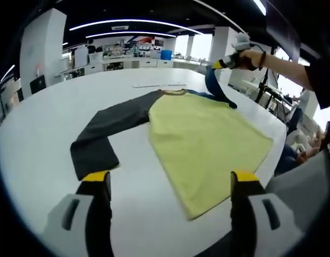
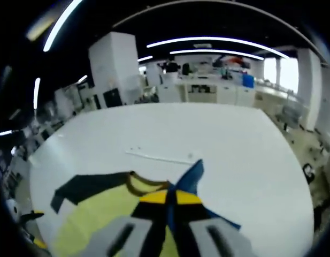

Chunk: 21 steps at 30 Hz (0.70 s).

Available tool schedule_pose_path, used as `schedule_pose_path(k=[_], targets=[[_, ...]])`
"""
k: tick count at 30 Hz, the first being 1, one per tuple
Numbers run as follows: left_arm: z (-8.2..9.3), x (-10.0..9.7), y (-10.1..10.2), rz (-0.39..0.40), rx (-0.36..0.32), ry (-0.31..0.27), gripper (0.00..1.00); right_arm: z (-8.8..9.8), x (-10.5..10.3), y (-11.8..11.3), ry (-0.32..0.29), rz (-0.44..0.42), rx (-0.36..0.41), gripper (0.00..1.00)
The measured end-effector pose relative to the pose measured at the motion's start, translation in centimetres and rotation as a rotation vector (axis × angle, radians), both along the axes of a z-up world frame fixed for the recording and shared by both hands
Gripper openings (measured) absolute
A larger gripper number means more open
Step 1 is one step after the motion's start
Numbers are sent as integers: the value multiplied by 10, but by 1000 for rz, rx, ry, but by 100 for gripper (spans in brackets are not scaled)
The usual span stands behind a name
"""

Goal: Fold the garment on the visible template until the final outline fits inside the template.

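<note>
I've got the yellow-bodied long-sleeved shirt [image 1: 207,139] lying flat on the white round counter [image 1: 41,139], its dark grey sleeve [image 1: 108,134] stretched out toward nine o'clock in the left gripper view. My left hand-held gripper [image 1: 170,179] hangs released over the hem edge, jaws wide apart, gripping nothing. My right hand-held gripper [image 2: 170,197] is clenched on the blue sleeve [image 2: 190,176]; in the left gripper view I see that sleeve [image 1: 215,85] lifted off the counter at one o'clock, near the yellow-trimmed collar [image 2: 140,187].

Risks as I read them: the pinch looks thin, so the blue fabric could slide out mid-carry and drop in a crumpled heap. If I pull too hard, the whole body may drag and skew, spoiling the outline. I can't make out any template marking on the counter, so I might fold off-line. The far side sits near the counter edge at three o'clock; a careless swing could push cloth over it.
</note>
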State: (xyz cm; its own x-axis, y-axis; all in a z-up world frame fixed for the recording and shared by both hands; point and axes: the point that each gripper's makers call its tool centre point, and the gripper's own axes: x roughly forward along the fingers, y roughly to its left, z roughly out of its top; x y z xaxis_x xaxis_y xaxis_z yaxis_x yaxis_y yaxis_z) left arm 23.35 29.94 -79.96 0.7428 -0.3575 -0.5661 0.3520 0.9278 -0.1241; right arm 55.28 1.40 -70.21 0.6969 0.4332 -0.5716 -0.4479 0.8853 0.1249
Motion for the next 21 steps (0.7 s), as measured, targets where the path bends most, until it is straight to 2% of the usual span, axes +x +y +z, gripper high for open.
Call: schedule_pose_path(k=[5,16,18,21], targets=[[1,1,0,7,-8,-5,90,2,0,14,-10,37,-14,0],[-2,1,2,9,-5,0,90,10,-4,43,-17,101,13,0],[3,0,-5,10,-4,0,90,9,-5,47,-14,112,21,0],[-1,0,-2,10,-5,4,90,6,-6,53,-6,115,25,0]])
